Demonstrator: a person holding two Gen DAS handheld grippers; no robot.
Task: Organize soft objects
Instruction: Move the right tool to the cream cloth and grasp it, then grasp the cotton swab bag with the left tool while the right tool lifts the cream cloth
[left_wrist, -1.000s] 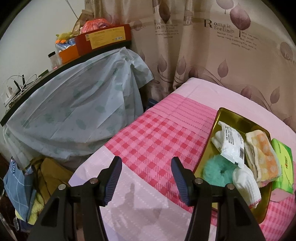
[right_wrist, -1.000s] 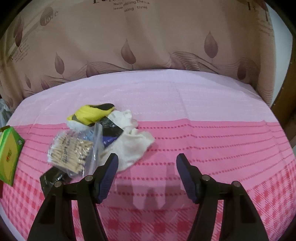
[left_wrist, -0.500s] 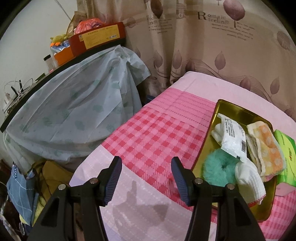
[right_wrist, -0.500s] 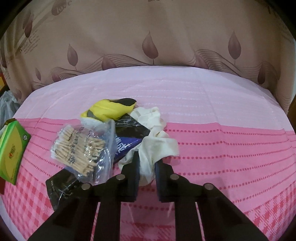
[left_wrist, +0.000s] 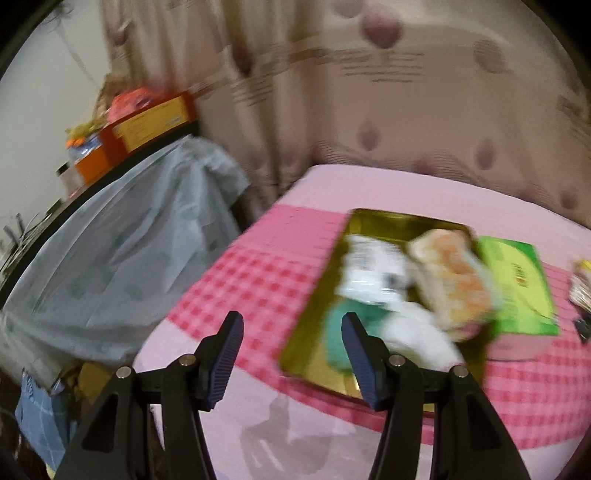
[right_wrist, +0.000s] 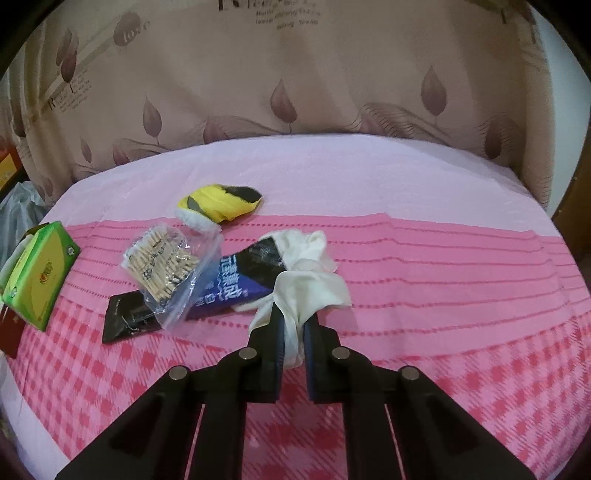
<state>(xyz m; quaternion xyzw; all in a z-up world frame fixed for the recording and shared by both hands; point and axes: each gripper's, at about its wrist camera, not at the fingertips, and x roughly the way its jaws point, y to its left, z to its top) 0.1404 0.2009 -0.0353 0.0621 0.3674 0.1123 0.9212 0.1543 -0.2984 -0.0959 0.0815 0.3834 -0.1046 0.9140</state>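
My right gripper (right_wrist: 293, 323) is shut on a cream cloth (right_wrist: 314, 280), whose free end drapes over a dark blue packet (right_wrist: 236, 282) on the pink bed. A yellow and black plush item (right_wrist: 221, 202) lies further back. In the blurred left wrist view, a gold tray (left_wrist: 384, 221) holds a white packet (left_wrist: 373, 273), an orange patterned cloth (left_wrist: 452, 277), a teal fluffy item (left_wrist: 334, 332) and a white fluffy item (left_wrist: 417, 338). My left gripper (left_wrist: 291, 354) is open and empty, hovering over the bed at the tray's near left corner.
A bag of cotton swabs (right_wrist: 166, 269) and a black packet (right_wrist: 127, 319) lie left of the cloth. A green tissue box (right_wrist: 37, 278) sits beside the tray. A covered shelf (left_wrist: 122, 236) with boxes stands left of the bed, and a curtain (right_wrist: 295, 74) hangs behind.
The right gripper went from open to shut on the cream cloth and has tugged it toward me. The left gripper swung right, bringing the tray nearer the middle of its view.
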